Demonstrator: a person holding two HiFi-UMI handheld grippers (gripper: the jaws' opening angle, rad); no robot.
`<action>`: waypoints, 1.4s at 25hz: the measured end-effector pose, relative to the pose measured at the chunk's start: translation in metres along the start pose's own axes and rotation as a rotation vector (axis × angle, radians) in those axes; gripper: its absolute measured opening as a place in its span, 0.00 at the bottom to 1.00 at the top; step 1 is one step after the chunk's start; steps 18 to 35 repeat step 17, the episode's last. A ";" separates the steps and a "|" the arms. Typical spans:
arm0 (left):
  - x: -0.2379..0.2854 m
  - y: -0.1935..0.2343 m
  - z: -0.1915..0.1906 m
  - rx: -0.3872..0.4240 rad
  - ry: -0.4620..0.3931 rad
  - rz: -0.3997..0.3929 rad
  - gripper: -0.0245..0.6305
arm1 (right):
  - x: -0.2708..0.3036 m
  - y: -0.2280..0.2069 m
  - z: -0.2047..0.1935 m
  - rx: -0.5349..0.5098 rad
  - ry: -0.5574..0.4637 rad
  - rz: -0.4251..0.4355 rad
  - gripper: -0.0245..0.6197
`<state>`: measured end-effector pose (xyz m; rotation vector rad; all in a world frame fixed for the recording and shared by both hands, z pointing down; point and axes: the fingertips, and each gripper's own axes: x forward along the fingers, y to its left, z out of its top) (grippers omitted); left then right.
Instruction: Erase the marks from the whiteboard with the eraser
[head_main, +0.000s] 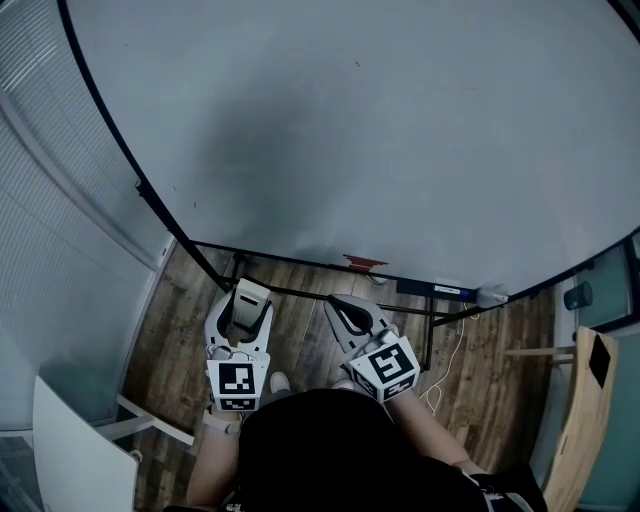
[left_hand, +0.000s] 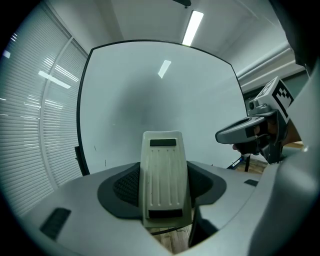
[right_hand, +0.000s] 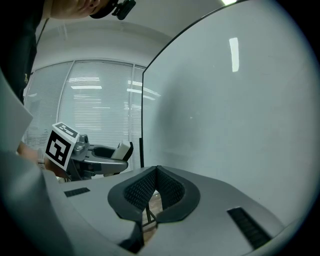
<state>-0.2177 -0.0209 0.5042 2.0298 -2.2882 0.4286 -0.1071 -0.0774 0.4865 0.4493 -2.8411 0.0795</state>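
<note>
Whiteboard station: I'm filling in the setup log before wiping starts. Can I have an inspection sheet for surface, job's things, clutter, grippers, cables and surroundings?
Surface: whiteboard mostly clean; only a few tiny specks show.
Job's things: eraser, cream, clamped in the left gripper.
Clutter: a red item and a white object on the ledge below the board.
Grippers: left gripper shut on the eraser; right gripper shut, nothing between its jaws.
Cables: white cable lying at the right, below the ledge.
Surroundings: wood floor; window blinds at the left.
</note>
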 end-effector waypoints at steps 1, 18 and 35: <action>0.001 0.000 0.001 0.005 -0.002 0.001 0.44 | 0.000 -0.002 0.000 0.002 -0.001 -0.002 0.08; 0.003 0.000 0.011 0.015 -0.010 0.025 0.44 | 0.002 -0.008 0.003 0.028 -0.011 0.007 0.08; 0.003 0.000 0.011 0.015 -0.010 0.025 0.44 | 0.002 -0.008 0.003 0.028 -0.011 0.007 0.08</action>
